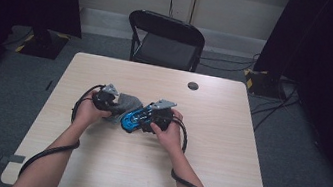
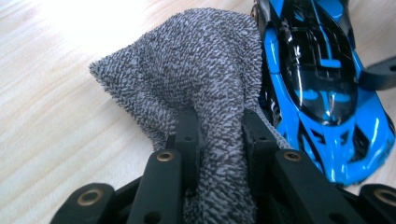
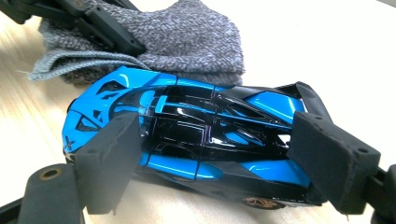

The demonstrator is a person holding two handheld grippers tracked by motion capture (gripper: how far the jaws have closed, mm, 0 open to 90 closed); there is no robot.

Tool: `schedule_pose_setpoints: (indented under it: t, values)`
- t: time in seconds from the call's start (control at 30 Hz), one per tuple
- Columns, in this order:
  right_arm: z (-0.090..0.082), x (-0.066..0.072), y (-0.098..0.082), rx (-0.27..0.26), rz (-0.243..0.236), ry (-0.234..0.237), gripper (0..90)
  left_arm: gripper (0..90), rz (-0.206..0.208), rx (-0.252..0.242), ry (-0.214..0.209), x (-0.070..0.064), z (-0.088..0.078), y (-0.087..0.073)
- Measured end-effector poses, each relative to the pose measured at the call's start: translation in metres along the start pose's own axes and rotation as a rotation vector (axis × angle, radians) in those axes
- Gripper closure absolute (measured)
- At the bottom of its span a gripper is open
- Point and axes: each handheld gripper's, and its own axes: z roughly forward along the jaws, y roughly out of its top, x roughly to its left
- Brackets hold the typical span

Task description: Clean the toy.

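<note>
Centrally on pale wood table (image 1: 226,148): left gripper (image 1: 112,99) fingers clamp grey cloth (image 2: 196,70); right gripper (image 1: 146,116) fingers grip blue toy car (image 3: 187,135); black chair (image 1: 165,40) behind.

In the high view the table (image 1: 226,148) takes up the middle of the frame, with a chair (image 1: 165,40) behind its far edge. The cloth (image 1: 122,104) and the car (image 1: 132,118) lie on the table just left of centre, touching, the cloth to the upper left of the car. The left gripper (image 1: 115,101) sits at the cloth's left, the right gripper (image 1: 143,117) at the car's right. A small disc (image 1: 193,85) lies well apart, near the far edge.
</note>
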Motion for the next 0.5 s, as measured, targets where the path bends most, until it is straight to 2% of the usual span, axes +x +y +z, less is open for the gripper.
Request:
schedule_pose_setpoints:
  t: [0.23,0.5]
  values:
    - [0.000,0.001,0.001,0.008,-0.001,-0.002,16.5,72.2,-0.030,-0.020,0.000,-0.004,-0.010,-0.013]
    - [0.001,0.003,0.002,0.008,-0.003,0.002,16.6,72.3,-0.039,-0.031,-0.003,-0.007,-0.018,-0.022]
